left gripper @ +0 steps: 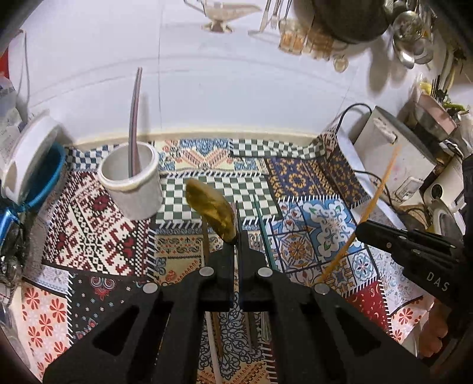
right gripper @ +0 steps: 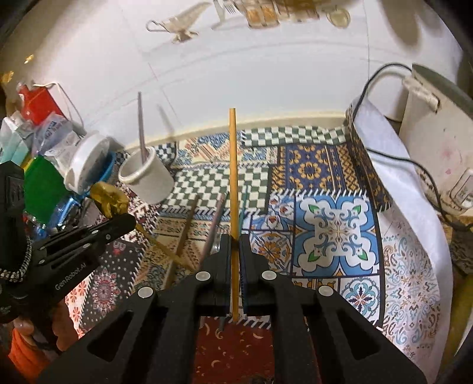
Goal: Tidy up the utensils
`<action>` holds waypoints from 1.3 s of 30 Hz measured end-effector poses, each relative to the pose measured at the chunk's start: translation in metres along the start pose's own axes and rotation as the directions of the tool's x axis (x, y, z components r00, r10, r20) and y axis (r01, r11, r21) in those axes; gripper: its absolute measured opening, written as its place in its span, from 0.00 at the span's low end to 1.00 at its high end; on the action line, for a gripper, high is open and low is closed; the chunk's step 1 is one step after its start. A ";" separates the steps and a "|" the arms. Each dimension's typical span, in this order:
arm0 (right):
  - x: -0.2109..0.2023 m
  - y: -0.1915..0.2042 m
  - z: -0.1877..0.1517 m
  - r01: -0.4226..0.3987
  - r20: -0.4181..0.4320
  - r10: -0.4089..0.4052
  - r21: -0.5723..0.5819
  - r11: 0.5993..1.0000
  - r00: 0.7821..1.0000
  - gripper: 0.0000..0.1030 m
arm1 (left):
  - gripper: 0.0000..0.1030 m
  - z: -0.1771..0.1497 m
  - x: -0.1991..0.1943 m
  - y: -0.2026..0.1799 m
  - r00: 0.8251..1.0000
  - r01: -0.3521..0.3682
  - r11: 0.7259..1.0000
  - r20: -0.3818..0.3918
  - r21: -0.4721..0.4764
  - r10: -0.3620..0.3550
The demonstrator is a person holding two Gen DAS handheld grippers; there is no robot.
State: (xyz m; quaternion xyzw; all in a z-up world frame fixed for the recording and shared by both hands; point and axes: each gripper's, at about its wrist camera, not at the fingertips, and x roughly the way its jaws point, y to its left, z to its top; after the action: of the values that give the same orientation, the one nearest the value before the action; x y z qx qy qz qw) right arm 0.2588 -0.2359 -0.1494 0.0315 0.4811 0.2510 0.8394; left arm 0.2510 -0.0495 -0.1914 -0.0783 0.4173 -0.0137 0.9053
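Note:
My left gripper (left gripper: 236,240) is shut on a gold spoon (left gripper: 211,208), its bowl up, held above the patterned cloth just right of the white holder cup (left gripper: 131,180). The cup holds a pinkish-grey chopstick (left gripper: 134,118). My right gripper (right gripper: 235,240) is shut on a yellow chopstick (right gripper: 233,183) that points up, right of the cup (right gripper: 146,178). It also shows in the left wrist view (left gripper: 375,201). Several more utensils lie on the cloth: a teal chopstick (left gripper: 264,233), a brown one (right gripper: 187,224) and a grey one (right gripper: 214,227).
A white tub (left gripper: 26,156) and blue-rimmed items crowd the left edge. A white appliance with a black cable (right gripper: 437,130) stands at the right, with the cloth (right gripper: 334,224) folded up against it. Hanging cutlery and pans (left gripper: 348,20) line the back wall.

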 end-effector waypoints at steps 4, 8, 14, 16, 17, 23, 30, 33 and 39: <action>-0.008 0.010 0.008 -0.009 0.032 0.010 -0.020 1.000 0.999 0.05 | 0.00 0.004 -0.012 0.001 0.999 -0.002 1.000 0.034 -0.001 0.002; -0.014 0.022 0.018 -0.022 0.062 0.025 -0.047 0.999 0.998 0.04 | 0.00 0.011 -0.025 0.006 0.997 -0.006 1.000 0.074 -0.011 0.007; -0.019 0.041 0.038 -0.045 0.100 0.055 -0.097 0.994 0.994 0.04 | 0.00 0.023 -0.046 0.019 0.991 -0.023 0.999 0.133 -0.032 0.027; -0.019 0.049 0.048 -0.055 0.111 0.068 -0.118 0.991 0.992 0.03 | 0.00 0.028 -0.051 0.024 0.988 -0.033 0.999 0.150 -0.039 0.038; -0.020 0.053 0.051 -0.059 0.115 0.074 -0.126 0.990 0.991 0.03 | 0.00 0.030 -0.054 0.026 0.986 -0.038 0.998 0.158 -0.043 0.044; -0.020 0.074 0.068 -0.094 0.128 0.120 -0.191 0.977 0.985 0.02 | 0.00 0.042 -0.071 0.045 0.974 -0.078 0.994 0.207 -0.080 0.093; 0.022 0.075 0.062 -0.111 0.001 0.114 -0.243 0.964 0.993 0.02 | 0.00 0.042 -0.076 0.067 0.963 -0.129 0.983 0.218 -0.132 0.156; 0.054 0.070 0.053 -0.096 -0.089 0.075 -0.258 0.961 0.993 0.06 | 0.00 0.038 -0.072 0.076 0.966 -0.139 0.979 0.199 -0.149 0.167; 0.116 0.055 0.047 -0.109 -0.263 0.046 -0.230 0.967 0.964 0.20 | 0.00 0.029 -0.058 0.089 0.970 -0.162 0.968 0.151 -0.190 0.192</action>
State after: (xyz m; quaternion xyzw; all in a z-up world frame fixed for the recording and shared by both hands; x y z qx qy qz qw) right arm 0.3233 -0.1264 -0.1999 -0.0849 0.5494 0.3429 0.7572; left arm 0.2318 0.0478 -0.1432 -0.1213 0.3443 0.1112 0.9243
